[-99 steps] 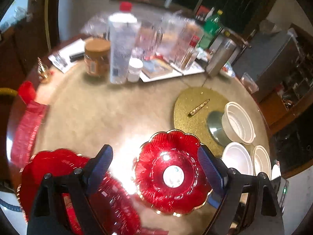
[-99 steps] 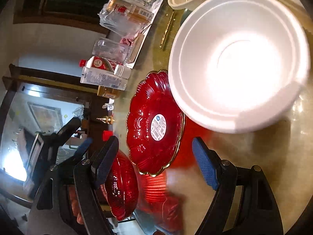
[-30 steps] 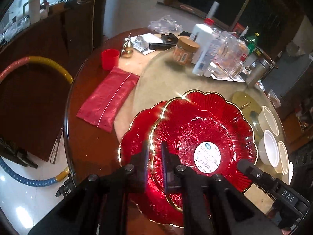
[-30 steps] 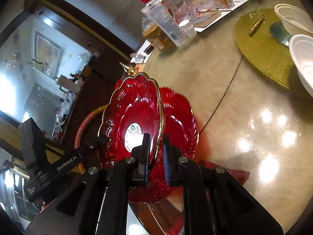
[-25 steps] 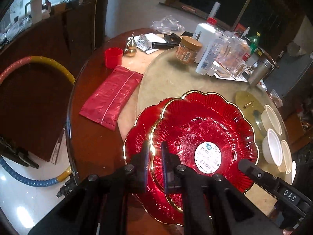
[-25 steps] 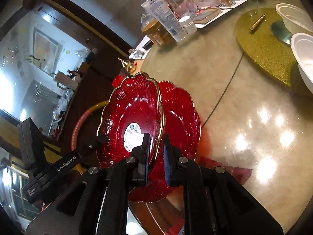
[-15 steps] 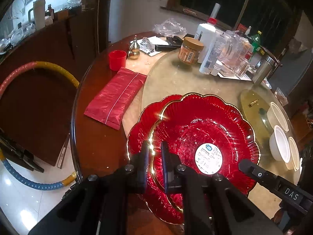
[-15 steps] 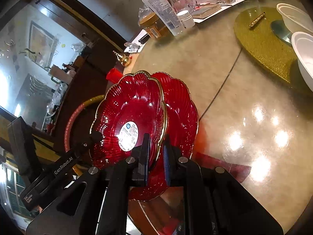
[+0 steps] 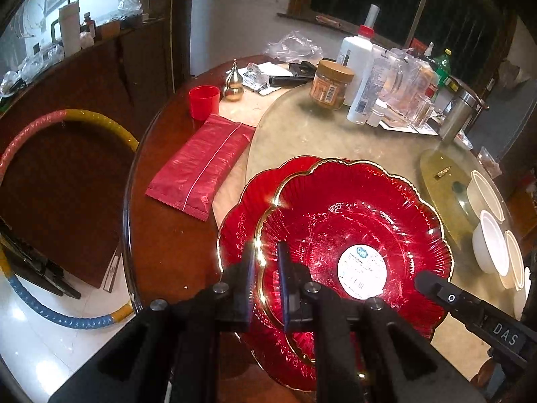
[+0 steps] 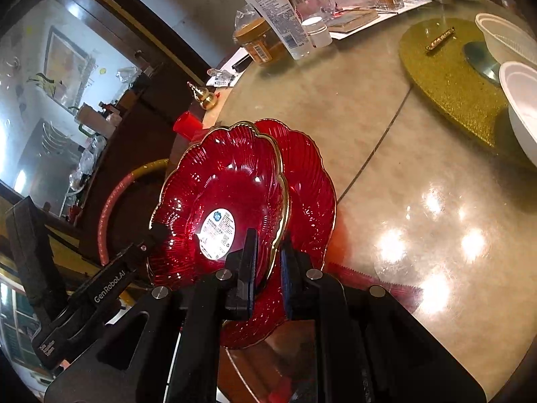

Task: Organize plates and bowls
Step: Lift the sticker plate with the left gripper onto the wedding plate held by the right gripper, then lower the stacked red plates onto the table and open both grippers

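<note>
Left wrist view, far left: striped hoop lying off the table, then red cup and red foil packet sitting upper-middle on the wooden table rim. Centre frame: the labelled red scalloped plate is hanging over a second red plate, which is lying on the table and peeking out to the left. White bowls are sitting at the right edge.

Step in hand, likely: stacking the labelled plate onto the lower one. Doing it well means shifting it left until the scalloped rims are lining up, keeping it level, lowering until it is resting, and both sides letting go together. The lower plate is sitting close to the table edge, so avoid nudging it outward.

Left gripper, lower centre: jaws nearly closed, pinching the gold rim of the labelled plate, one finger on each face.

Right wrist view: right gripper, lower centre, is doing the same on the opposite rim, jaws narrowed to the rim's thickness. The other gripper's finger is touching the plate from the lower left.
</note>
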A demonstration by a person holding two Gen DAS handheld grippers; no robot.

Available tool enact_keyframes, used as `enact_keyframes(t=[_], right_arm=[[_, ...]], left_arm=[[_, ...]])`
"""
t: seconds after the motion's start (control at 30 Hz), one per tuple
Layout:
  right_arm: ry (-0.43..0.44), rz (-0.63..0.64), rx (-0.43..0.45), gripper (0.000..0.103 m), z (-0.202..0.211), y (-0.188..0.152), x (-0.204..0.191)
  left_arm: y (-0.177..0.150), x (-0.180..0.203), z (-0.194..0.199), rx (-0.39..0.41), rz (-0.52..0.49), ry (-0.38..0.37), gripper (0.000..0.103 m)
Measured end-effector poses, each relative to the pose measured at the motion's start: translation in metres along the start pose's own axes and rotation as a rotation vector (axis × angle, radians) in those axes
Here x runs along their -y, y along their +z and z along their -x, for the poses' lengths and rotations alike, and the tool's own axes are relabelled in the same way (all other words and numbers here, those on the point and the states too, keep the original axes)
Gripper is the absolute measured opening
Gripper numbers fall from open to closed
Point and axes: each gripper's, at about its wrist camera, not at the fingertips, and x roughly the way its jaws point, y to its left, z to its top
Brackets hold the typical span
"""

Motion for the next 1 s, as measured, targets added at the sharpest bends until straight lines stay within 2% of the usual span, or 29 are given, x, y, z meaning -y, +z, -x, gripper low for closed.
enact_keyframes(t=[1.0], right_arm=[[-0.108,0.089,0.005,0.014,-0.009,0.0,-0.01]], left_arm=[[-0.007,0.015,-0.008,0.019,-0.057,0.093,0.015]])
